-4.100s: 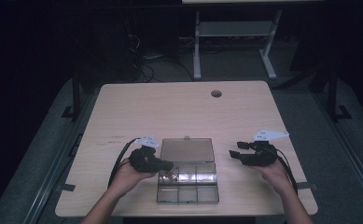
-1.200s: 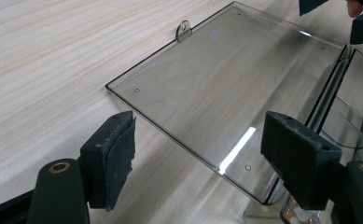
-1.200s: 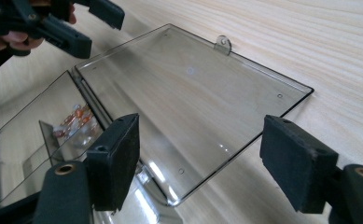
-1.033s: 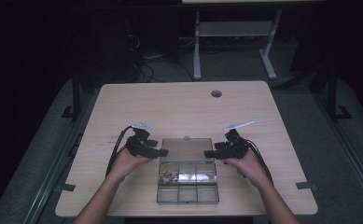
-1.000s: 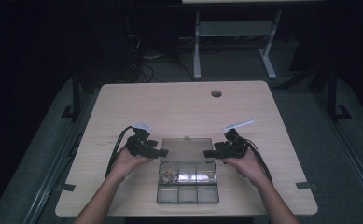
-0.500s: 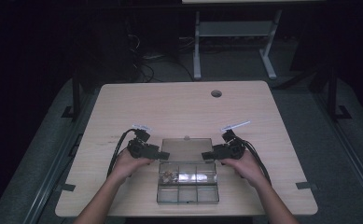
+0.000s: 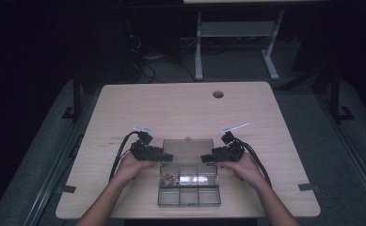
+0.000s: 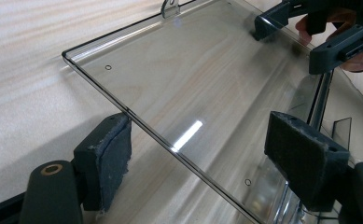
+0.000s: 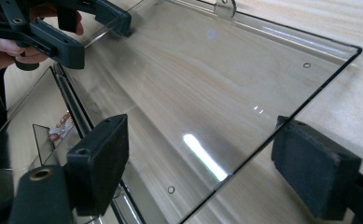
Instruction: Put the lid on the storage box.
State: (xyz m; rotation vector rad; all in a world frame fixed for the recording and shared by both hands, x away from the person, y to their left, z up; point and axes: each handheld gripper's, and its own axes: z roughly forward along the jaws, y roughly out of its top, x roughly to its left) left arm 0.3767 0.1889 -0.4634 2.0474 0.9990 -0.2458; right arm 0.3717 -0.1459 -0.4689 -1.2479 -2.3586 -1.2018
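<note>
Left tongs and right tongs stand agape, each straddling a side edge of the clear lid. The compartment box sits on the counter just behind both.

the far table lies bare (a small hole aside); the open lid blocks between both tongs.

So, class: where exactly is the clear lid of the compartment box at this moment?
In the high view the clear lid lies open and flat on the table, just beyond the compartment box, between the left gripper and the right gripper.
</note>
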